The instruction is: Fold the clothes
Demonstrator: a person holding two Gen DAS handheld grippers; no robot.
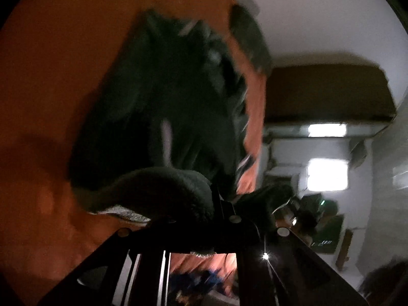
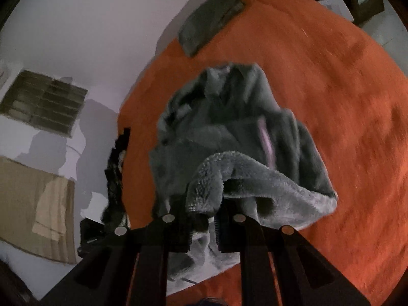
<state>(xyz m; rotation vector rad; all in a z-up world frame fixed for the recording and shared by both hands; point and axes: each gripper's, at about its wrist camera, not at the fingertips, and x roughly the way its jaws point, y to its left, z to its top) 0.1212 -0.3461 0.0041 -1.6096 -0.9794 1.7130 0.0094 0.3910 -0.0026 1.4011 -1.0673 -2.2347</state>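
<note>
Counting the items on view: two garments, two grippers, one orange pile blanket (image 2: 344, 89) serving as the work surface. Garment one is a dark grey fleece garment (image 2: 229, 127), bunched and partly lifted off the blanket. Garment two is a folded dark olive cloth (image 2: 211, 23), lying flat near the blanket's far edge, well apart from the fleece.

The right wrist view shows the right gripper (image 2: 204, 227) with its black fingers closed on a fold of the fleece; the fabric fills the gap between them and drapes both forward and back below the fingers. The bulk of the garment lies just ahead of the fingertips on the orange blanket.

The left wrist view is dark and motion-blurred. The left gripper (image 1: 224, 211) is clenched on a rolled hem of the same fleece garment (image 1: 165, 102), whose pale inner pile shows at the edge. The rest of the garment hangs ahead of it, against the orange blanket (image 1: 51, 76). The folded cloth (image 1: 250, 40) appears beyond it.

Exclusive to the right view: a brown cardboard sheet (image 2: 30, 204) and a dark slatted panel (image 2: 46, 104) on the pale floor beside the blanket. Exclusive to the left view: a bright window (image 1: 327, 176) and a brown wooden ledge (image 1: 329, 91) above it.
</note>
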